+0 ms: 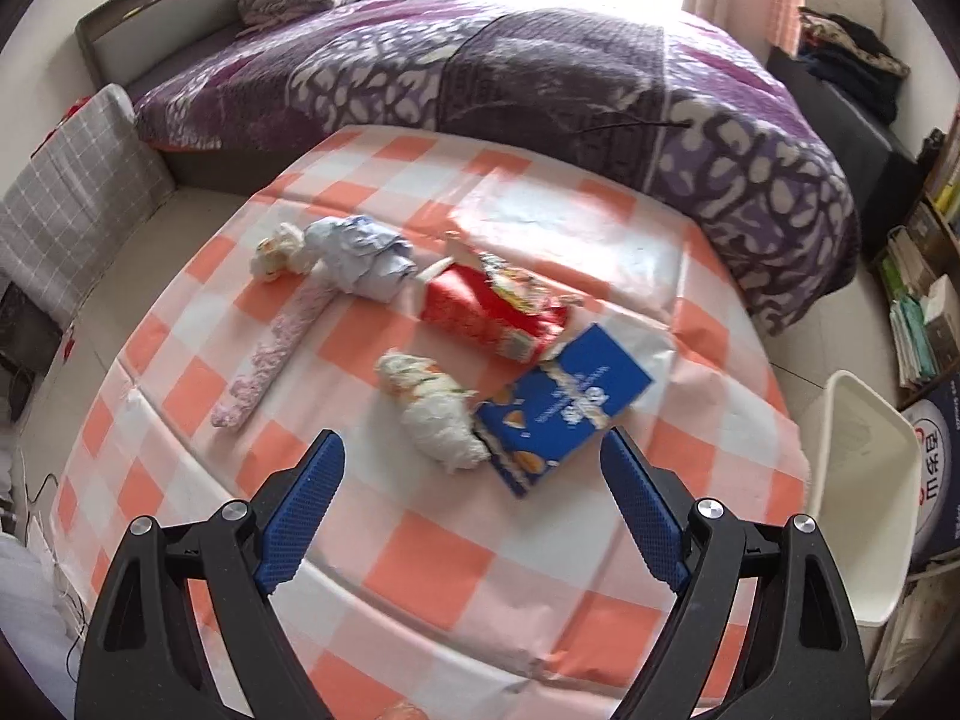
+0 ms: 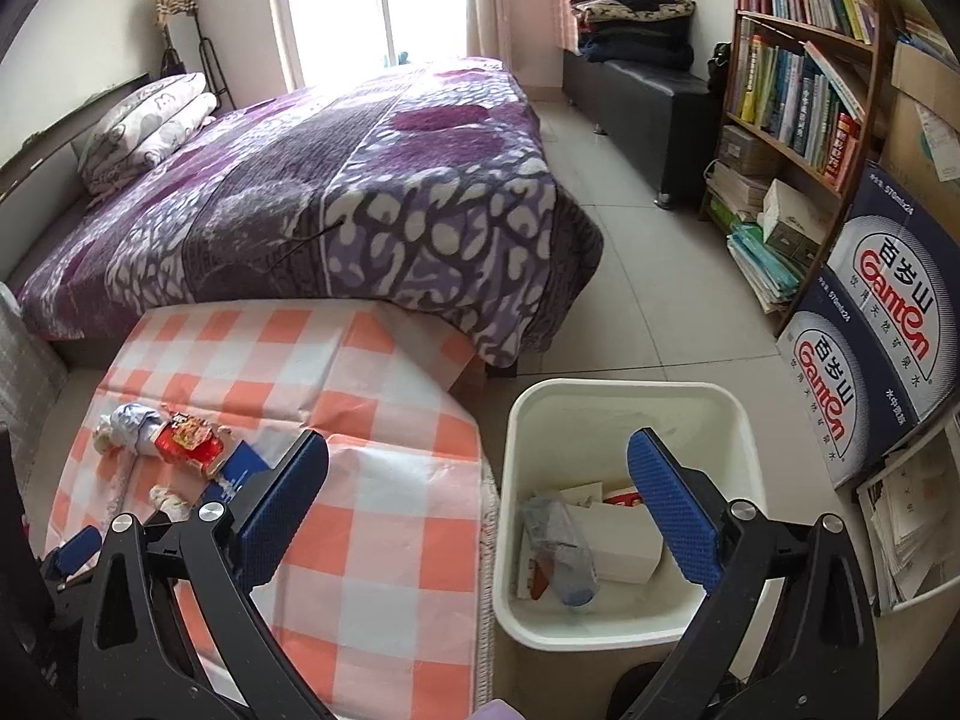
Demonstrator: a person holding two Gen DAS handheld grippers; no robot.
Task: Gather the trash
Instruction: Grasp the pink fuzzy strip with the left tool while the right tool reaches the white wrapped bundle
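Trash lies on a checked orange-and-white tablecloth [image 1: 420,552]: a crumpled white wrapper [image 1: 432,408], a blue box [image 1: 564,408], a red carton [image 1: 480,306], a bluish paper wad [image 1: 366,252], a small white wad [image 1: 276,249] and a pink strip [image 1: 264,360]. My left gripper [image 1: 474,468] is open and empty, hovering just short of the white wrapper and blue box. My right gripper [image 2: 480,468] is open and empty above the white bin [image 2: 630,630], which holds a plastic bottle [image 2: 558,546] and white boxes. The trash pile also shows in the right wrist view [image 2: 180,444].
A bed with a purple blanket [image 2: 360,192] stands behind the table. A bookshelf [image 2: 798,78] and blue cartons [image 2: 870,330] stand right of the bin. A grey checked cushion [image 1: 72,204] is at the left. Tiled floor [image 2: 648,276] lies beyond the bin.
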